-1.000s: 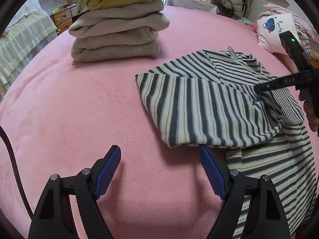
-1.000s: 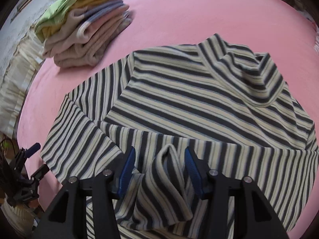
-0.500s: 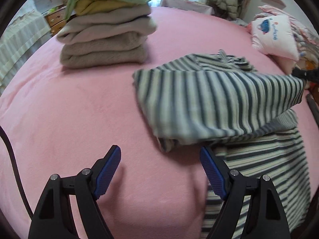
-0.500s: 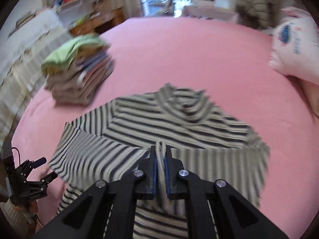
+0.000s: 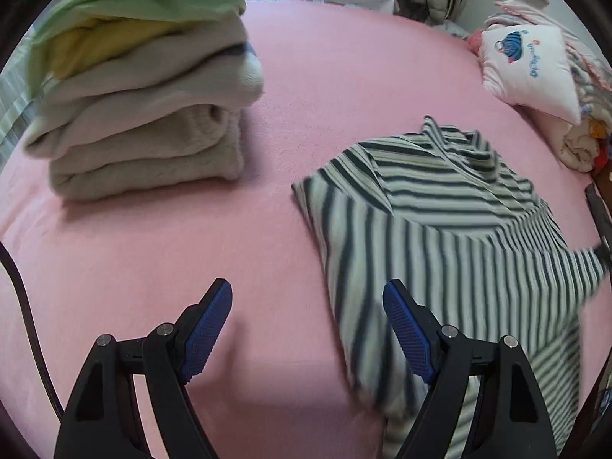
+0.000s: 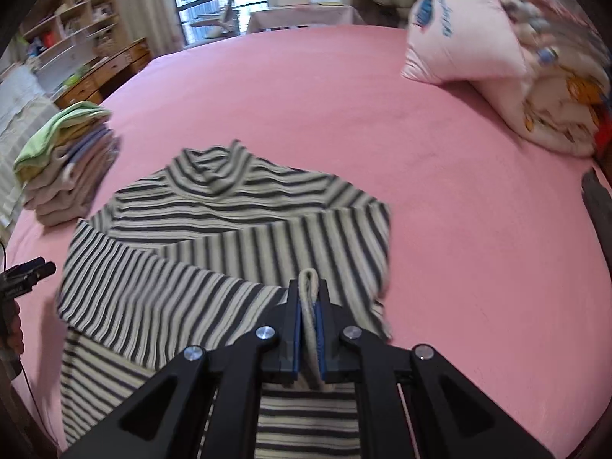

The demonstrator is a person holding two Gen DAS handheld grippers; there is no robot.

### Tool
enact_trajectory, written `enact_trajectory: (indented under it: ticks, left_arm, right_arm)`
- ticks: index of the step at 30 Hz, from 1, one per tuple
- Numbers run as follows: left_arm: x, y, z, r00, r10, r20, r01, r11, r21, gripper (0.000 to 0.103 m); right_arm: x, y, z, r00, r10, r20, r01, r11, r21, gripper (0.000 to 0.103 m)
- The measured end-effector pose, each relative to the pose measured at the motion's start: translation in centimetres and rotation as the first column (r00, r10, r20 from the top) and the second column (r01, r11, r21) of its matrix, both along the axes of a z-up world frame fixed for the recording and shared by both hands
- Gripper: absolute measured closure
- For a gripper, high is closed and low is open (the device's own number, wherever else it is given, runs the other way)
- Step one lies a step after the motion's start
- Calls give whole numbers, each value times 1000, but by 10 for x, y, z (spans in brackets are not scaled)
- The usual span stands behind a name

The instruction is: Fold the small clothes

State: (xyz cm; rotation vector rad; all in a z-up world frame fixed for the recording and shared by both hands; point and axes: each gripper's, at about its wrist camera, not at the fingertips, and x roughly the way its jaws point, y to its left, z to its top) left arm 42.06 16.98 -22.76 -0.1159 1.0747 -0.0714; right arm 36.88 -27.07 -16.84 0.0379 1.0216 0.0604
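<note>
Our right gripper (image 6: 309,308) pinches the striped knit shirt's (image 6: 244,229) cuff, jaws just closed; left gripper (image 5: 308,315) gapes empty beside the shirt.

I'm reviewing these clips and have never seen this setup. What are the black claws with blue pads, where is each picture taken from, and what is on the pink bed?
No robot here: a person holds one clamp tool in each hand, and a fisheye camera on each tool looks along its fingers. In the left tool's picture, the left gripper is open over the pink bed and holds nothing. In the right tool's picture, the right gripper has just closed and pinches a fold of the striped shirt, which is spread out and partly folded. A stack of folded clothes sits beside it, and a pillow lies farther back.
</note>
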Motion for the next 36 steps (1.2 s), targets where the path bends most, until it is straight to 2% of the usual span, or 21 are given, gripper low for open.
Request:
enact_trajectory:
  ticks: [7,10,12,14,15,17,18,20,23,27,30,36]
  left_arm:
    - [42,-19,-17,1000,15,-9,-15,1000,-20,23]
    - [53,-29,-26,1000,7,-20,-7,1000,-10,24]
    - [59,-36,-31,1000,1,-26,-1,1000,10,31]
    - [68,-41,-36,999,1,-39,-1,1000,14,50]
    - [73,-42,-39,999,7,-43,-7,1000,7,54]
    - [80,-42,-40,999,23,-44,-24,1000,-6,75]
    - [84,-42,-40,999,32,-43,-33,999,-11,78]
    - [92,-42,-39,998,43,-40,-44,999,-17,95]
    - [97,-47,-36,999,36,-28,-36,999,-4,99]
    - [95,-56,-21,998,36,54,-38,998,41,99]
    - [95,-55,-11,989,76,124,-80,996,26,100]
    - [90,-43,-22,974,175,147,-173,985,-30,100]
  right_arm:
    - [-13,-42,-13,990,-139,19,139,990,36,97]
    - [-15,-60,-28,985,-170,-20,171,982,77,97]
    - [-16,-65,-40,985,-164,-57,169,981,97,97]
    - [-17,-68,-48,985,-158,-73,165,981,100,97]
    - [-17,-68,-52,985,-155,-79,162,981,105,97]
    - [-16,-69,-56,985,-153,-82,162,980,117,97]
    - [-15,-70,-57,985,-150,-82,159,979,126,97]
    - [-11,-70,-59,986,-148,-80,157,978,134,97]
    - [-6,-71,-61,986,-142,-83,152,979,135,97]
    - [-3,-74,-56,987,-144,-65,153,976,158,97]
    - [-2,-78,-49,988,-154,-28,156,967,199,97]
    - [7,-76,-34,982,-176,65,159,966,205,97]
